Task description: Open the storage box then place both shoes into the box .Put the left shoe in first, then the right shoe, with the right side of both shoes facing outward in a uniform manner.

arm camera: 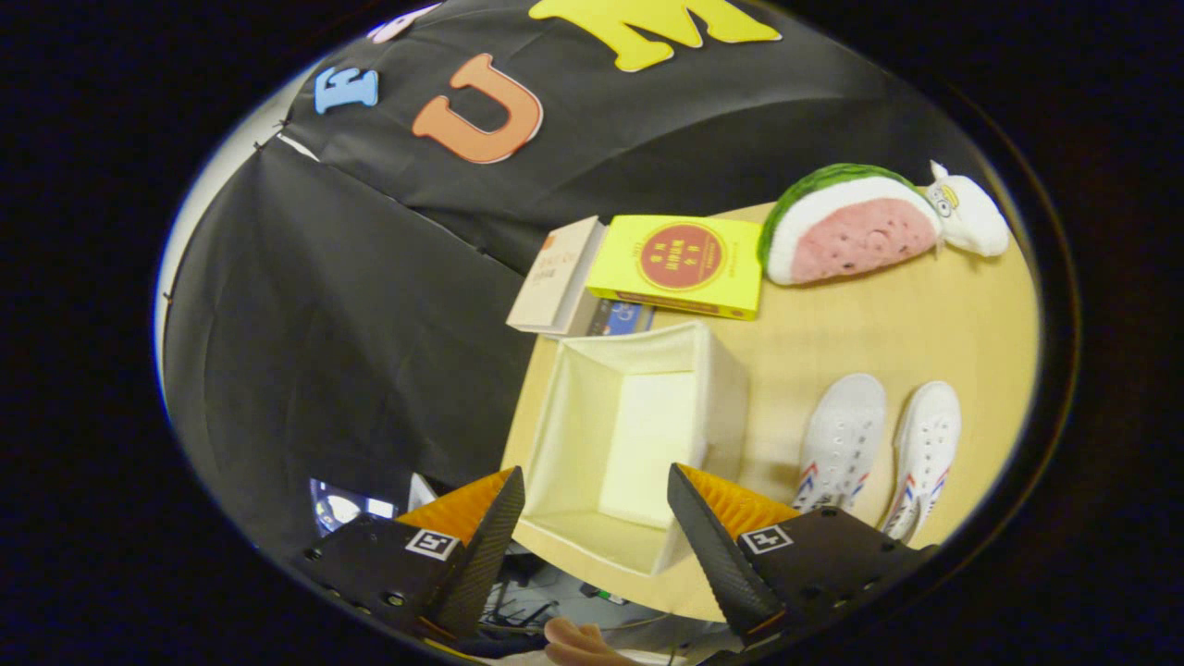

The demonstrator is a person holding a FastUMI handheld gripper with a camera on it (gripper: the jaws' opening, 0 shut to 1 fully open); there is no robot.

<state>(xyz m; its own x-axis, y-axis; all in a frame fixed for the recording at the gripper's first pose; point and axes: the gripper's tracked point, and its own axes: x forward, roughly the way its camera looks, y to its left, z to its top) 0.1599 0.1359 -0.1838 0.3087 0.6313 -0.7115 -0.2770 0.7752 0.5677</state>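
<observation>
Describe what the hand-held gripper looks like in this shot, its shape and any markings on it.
The hand-held gripper has two tapered, wedge-shaped fingers with ribbed inner faces and a woven, carbon-like texture along their edges. Each finger sits on a dark, blocky mount with small screw holes, and each mount carries a square black-and-white marker tag. No cables or sleeve can be made out on it.

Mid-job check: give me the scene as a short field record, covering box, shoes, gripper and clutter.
box: storage box open, inside looks empty, just ahead of the fingers
shoes: two white shoes side by side on the table, beside the box, none inside yet
gripper: gripper open, holding nothing, fingers spread over the box's near edge
clutter: yellow book and another book beyond the box; watermelon plush and small white plush at the far side
task state: box open, left shoe not yet picked
</observation>
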